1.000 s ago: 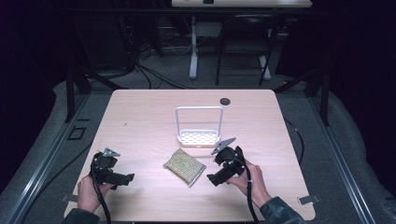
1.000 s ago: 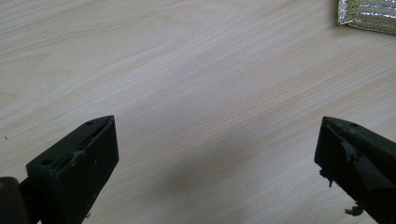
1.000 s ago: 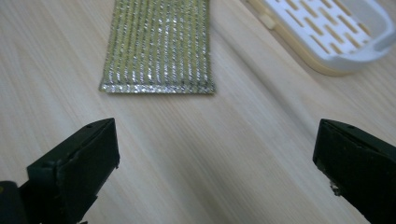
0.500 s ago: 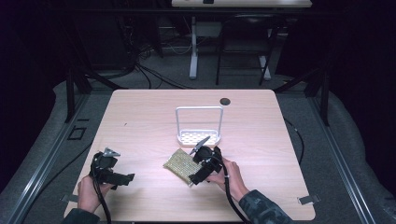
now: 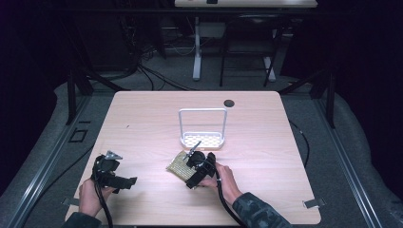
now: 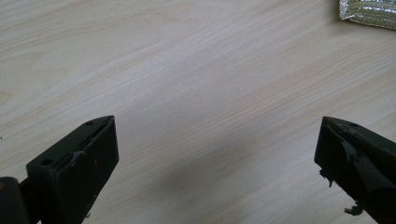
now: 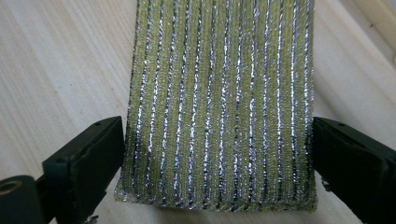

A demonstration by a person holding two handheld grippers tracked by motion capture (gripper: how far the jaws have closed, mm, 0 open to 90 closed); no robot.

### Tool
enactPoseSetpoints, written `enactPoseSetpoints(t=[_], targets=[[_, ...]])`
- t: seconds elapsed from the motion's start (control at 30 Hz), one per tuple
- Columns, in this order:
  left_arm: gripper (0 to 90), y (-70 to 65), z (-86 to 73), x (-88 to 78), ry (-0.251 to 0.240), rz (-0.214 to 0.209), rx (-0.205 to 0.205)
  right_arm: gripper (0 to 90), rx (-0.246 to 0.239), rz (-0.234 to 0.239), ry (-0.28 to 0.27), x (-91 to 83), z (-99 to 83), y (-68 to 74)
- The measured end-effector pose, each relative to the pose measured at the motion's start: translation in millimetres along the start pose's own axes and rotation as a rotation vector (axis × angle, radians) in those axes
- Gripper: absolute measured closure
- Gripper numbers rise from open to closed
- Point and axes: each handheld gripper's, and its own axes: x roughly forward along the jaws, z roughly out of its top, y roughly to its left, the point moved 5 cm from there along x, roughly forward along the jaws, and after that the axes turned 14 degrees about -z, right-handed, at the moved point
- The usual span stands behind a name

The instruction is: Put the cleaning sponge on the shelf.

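Note:
A yellow-green scouring sponge with silver stripes (image 5: 178,164) lies flat on the wooden table (image 5: 142,123), just in front of a white wire rack (image 5: 202,141). My right gripper (image 5: 189,169) reaches over it from the right. In the right gripper view the sponge (image 7: 219,102) lies between the two black jaws, which stand wide on either side of it with their pads at its edges; the right gripper (image 7: 219,156) is open. My left gripper (image 5: 125,182) rests near the front left of the table, open (image 6: 217,158) over bare wood. A corner of the sponge (image 6: 369,11) shows in the left gripper view.
The white rack has a tall loop handle (image 5: 202,110) and a perforated base, standing mid-table. A small black round cap (image 5: 229,102) sits in the table top near the far edge. Desk legs and cables stand on the floor beyond the table.
My right gripper has moved left from the open table to the sponge and now straddles it. The left gripper has stayed in place.

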Motion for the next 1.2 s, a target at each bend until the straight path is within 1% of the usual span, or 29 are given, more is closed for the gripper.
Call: enactPoseSetpoints(t=[0.03,0.1,0.27,0.33,0.37,0.47,0.57,0.6,0.63,0.67,0.77,0.8,0.83,0.93,1.0,1.13,1.2], targets=[[0.0,0.3,0.0,-0.5,-0.001,0.001,-0.001,4.9,0.009,-0.001,0.008,1.1,-0.7,0.4],[0.0,0.9,0.0,-1.1,-0.009,0.003,-0.006,5.9,0.01,-0.008,0.007,0.9,-1.0,0.3],[0.0,-1.1,-0.3,0.5,0.001,0.003,-0.003,9.1,0.017,-0.017,0.004,0.4,-0.8,0.8],[0.0,-1.4,-0.3,0.4,0.009,0.001,0.007,12.1,0.02,-0.021,0.002,-0.5,-1.1,0.5],[0.0,-1.4,-0.3,0.4,0.009,0.001,0.007,12.1,0.02,-0.021,0.002,-0.5,-1.1,0.5],[0.0,-0.8,-0.3,0.2,0.008,0.001,-0.001,16.7,0.022,-0.026,-0.006,-1.8,-1.5,-0.6],[0.0,-1.1,-0.5,0.2,0.002,0.005,-0.001,23.9,0.024,-0.023,-0.016,-3.5,-1.3,-0.8],[0.0,-0.9,-0.6,0.1,0.004,0.006,0.001,27.9,0.019,-0.019,-0.024,-4.3,-1.1,-1.4],[0.0,-0.9,-0.6,0.1,0.004,0.006,0.001,27.9,0.019,-0.019,-0.024,-4.3,-1.1,-1.4],[0.0,-0.9,-0.4,-0.1,0.004,0.002,-0.001,29.8,0.026,-0.013,-0.034,-5.0,-1.2,-1.7],[0.0,-0.4,-0.3,-0.3,0.004,0.003,0.002,30.5,0.028,-0.014,-0.037,-7.8,-1.2,-4.0],[0.0,-0.2,-0.4,-0.3,0.004,0.004,0.001,30.5,0.031,-0.013,-0.048,-11.6,-0.7,-6.6],[0.1,-0.2,-0.4,-0.3,0.004,0.004,0.001,30.5,0.031,-0.013,-0.048,-11.6,-0.7,-6.6],[0.0,-1.0,-0.4,0.3,0.003,0.005,-0.002,30.6,0.04,-0.012,-0.065,-18.9,0.4,-9.6],[0.0,-0.8,-0.2,-0.4,0.004,0.001,0.003,30.6,0.042,-0.01,-0.079,-24.2,1.0,-11.3],[0.0,0.3,-0.1,-0.2,0.003,0.003,0.0,30.6,0.05,-0.008,-0.085,-32.9,0.6,-15.1],[0.0,0.0,-0.1,0.0,0.005,0.003,0.001,30.6,0.054,-0.006,-0.084,-34.0,0.5,-15.5]])
